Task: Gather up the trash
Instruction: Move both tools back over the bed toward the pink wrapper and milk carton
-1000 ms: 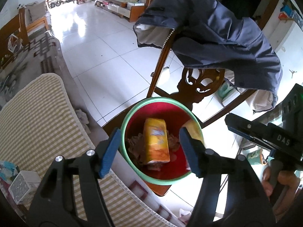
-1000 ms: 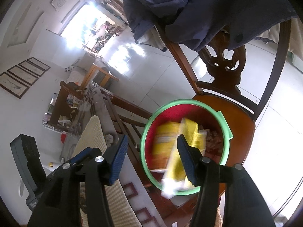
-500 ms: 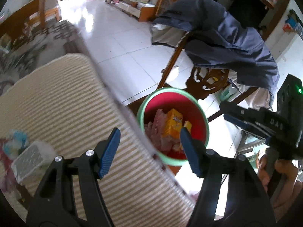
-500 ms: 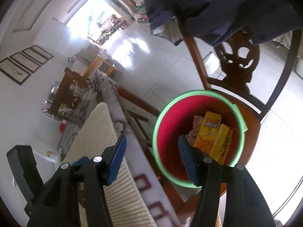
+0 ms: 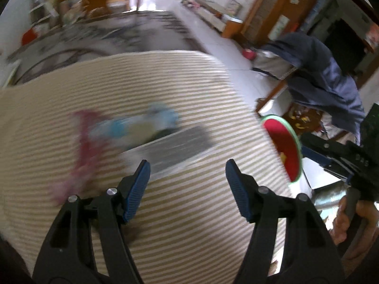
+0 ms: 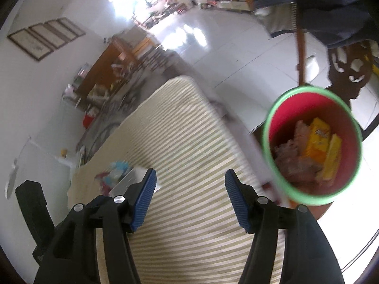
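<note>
Two yellow packs (image 6: 317,139) upright, leaning in red bin (image 6: 274,127).

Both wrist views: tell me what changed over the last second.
Both claws swung away from the red bin toward the striped tablecloth and its blurred litter. The right claw has just been opening, nothing between its jaws. The left claw stays open and empty; the bin keeps its yellow packets.

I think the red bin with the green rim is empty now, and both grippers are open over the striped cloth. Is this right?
Not quite. The bin is not empty: the right wrist view shows yellow packs and crumpled trash inside. The rest holds: the left gripper and the right gripper are open with nothing between the jaws, over the striped cloth.
</note>
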A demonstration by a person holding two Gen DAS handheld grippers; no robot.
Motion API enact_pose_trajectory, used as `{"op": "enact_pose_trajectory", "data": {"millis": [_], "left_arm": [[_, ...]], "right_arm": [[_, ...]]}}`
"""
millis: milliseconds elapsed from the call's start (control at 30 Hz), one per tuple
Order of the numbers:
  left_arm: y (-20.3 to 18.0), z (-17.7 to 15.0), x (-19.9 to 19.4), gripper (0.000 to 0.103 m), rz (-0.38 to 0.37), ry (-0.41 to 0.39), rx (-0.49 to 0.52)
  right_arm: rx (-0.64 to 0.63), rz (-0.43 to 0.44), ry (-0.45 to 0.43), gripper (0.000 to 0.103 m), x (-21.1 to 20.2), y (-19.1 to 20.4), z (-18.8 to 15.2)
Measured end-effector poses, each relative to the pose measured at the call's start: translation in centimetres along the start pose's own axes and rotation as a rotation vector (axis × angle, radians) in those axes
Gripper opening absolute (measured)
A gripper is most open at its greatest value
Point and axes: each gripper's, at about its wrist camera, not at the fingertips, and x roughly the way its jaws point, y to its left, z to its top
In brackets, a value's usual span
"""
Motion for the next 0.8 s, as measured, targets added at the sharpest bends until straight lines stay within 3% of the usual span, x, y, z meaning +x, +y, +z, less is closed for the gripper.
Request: {"op": "enact_pose_trajectory", "data": {"millis": [233, 367, 533, 767, 800], "left_arm": [[9.0, -2.3, -2.8, 0.063, 0.086, 0.009, -0.082], [12.0, -2.0, -3.4, 0.063, 0.108, 0.003, -0.097], [12.7, -0.4, -2.3, 0.063, 0.111, 0.000, -0.033], [11.0, 0.5, 1.2, 0.063, 0.103, 0.065, 0.123], [10.9, 0.4, 1.7, 0.057, 0.108, 0.082, 0.138]], "right_arm": [[-0.044, 0.023, 0.047, 0.065, 3.2, 5.9, -3.3], [-0.069, 0.025, 0.075, 0.065, 4.6, 8.2, -5.1], [-0.101, 0.006, 0.107, 0.066, 5.2, 10.1, -7.1], [-0.088, -0.028, 0.091, 0.069, 4.2, 10.3, -8.2], [-0.085, -0.031, 0.091, 0.069, 4.1, 10.3, -8.3]]}}
